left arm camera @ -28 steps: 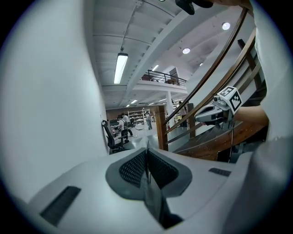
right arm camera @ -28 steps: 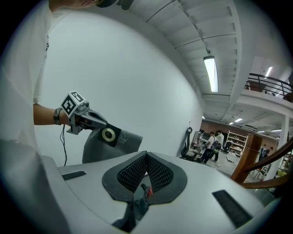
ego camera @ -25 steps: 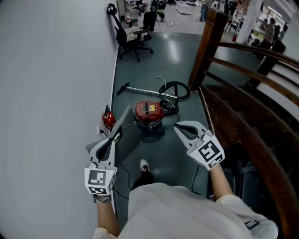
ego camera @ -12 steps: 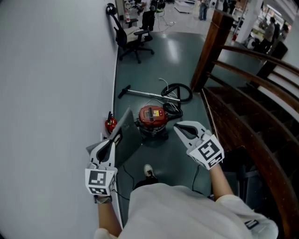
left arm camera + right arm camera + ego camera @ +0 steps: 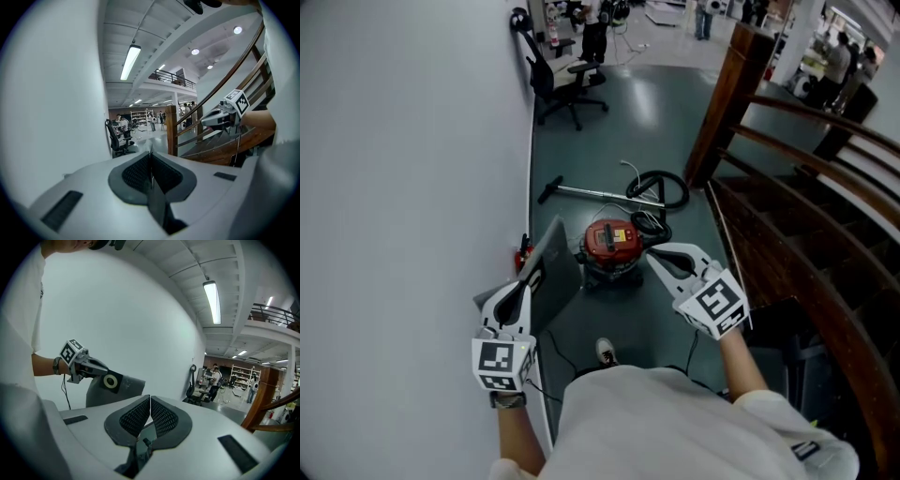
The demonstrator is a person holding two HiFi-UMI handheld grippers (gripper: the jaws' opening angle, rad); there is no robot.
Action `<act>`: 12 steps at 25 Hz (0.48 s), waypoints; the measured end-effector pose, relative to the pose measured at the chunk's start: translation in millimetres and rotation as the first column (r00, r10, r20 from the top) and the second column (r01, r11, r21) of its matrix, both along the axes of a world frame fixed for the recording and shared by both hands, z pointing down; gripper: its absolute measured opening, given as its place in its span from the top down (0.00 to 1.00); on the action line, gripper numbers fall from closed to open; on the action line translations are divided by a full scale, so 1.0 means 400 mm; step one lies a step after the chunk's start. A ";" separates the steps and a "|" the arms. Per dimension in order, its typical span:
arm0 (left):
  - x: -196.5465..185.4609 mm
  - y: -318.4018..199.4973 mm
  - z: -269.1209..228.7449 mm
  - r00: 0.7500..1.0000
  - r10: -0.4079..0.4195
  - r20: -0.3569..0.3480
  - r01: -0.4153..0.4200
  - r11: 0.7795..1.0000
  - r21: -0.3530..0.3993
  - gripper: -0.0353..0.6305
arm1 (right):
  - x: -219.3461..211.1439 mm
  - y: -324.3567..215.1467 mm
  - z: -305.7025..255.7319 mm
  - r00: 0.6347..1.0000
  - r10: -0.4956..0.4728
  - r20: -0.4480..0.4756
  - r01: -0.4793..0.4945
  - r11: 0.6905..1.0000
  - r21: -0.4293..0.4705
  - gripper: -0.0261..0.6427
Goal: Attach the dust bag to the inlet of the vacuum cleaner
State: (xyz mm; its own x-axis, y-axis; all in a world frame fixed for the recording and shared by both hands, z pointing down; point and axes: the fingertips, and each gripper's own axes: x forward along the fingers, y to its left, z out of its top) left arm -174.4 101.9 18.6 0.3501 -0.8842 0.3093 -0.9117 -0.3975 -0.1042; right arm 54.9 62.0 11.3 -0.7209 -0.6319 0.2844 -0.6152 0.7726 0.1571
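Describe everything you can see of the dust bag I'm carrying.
The dust bag is a flat grey sack, paper-like, with a black square collar bearing a pale ring round its opening. The left gripper is shut on the collar end, holding the bag off the floor, left of the red vacuum cleaner.

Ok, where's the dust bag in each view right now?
Head view: dust bag left of centre, held by the left hand-held gripper, beside the red vacuum cleaner.
Left gripper view: bag edge-on between the jaws, bottom centre.
Right gripper view: bag left of centre, against the white wall.
Shared landmark: black office chair.
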 end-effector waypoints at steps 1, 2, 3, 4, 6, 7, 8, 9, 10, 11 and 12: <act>-0.008 -0.008 0.002 1.000 -0.002 -0.004 0.002 1.000 -0.004 0.92 | -0.005 -0.004 0.002 1.000 0.002 0.002 -0.002 1.000 -0.005 0.92; -0.016 -0.014 0.005 1.000 -0.004 -0.007 0.004 1.000 -0.011 0.92 | -0.010 -0.008 0.003 1.000 0.006 0.002 -0.006 1.000 -0.009 0.92; -0.023 -0.021 0.009 1.000 -0.004 -0.010 0.004 1.000 -0.016 0.92 | -0.013 -0.013 0.006 1.000 0.012 0.001 -0.012 1.000 -0.015 0.92; -0.029 -0.027 0.013 1.000 -0.004 -0.010 0.004 1.000 -0.017 0.92 | -0.016 -0.017 0.010 1.000 0.020 0.002 -0.020 1.000 -0.024 0.92; -0.039 -0.039 0.018 1.000 -0.007 -0.010 0.007 1.000 -0.021 0.92 | -0.019 -0.025 0.021 1.000 0.030 -0.001 -0.030 0.999 -0.041 0.92; -0.043 -0.045 0.024 1.000 -0.007 -0.012 0.007 1.000 -0.023 0.92 | -0.022 -0.029 0.027 1.000 0.027 -0.007 -0.027 0.999 -0.043 0.92; -0.048 -0.050 0.031 1.000 -0.007 -0.016 0.006 1.000 -0.021 0.92 | -0.025 -0.034 0.033 1.000 0.020 -0.017 -0.021 0.999 -0.041 0.92; -0.052 -0.056 0.037 1.000 -0.008 -0.019 0.008 1.000 -0.019 0.92 | -0.029 -0.039 0.037 1.000 0.013 -0.027 -0.013 0.999 -0.035 0.92; -0.055 -0.062 0.041 1.000 -0.012 -0.023 0.011 1.000 -0.020 0.92 | -0.031 -0.046 0.038 0.999 0.007 -0.033 -0.008 1.000 -0.028 0.92; -0.058 -0.068 0.044 1.000 -0.015 -0.026 0.015 1.000 -0.023 0.92 | -0.034 -0.053 0.036 0.999 0.004 -0.033 -0.005 1.000 -0.020 0.92; -0.060 -0.074 0.047 0.999 -0.019 -0.029 0.018 0.999 -0.027 0.92 | -0.035 -0.061 0.031 1.000 0.005 -0.025 -0.005 1.000 -0.011 0.92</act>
State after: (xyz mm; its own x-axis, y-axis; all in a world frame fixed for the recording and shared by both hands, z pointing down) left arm -198.4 72.4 37.4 0.3430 -0.8820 0.3232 -0.9213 -0.3830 -0.0673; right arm 40.7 37.4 23.8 -0.7103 -0.6321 0.3098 -0.6150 0.7713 0.1638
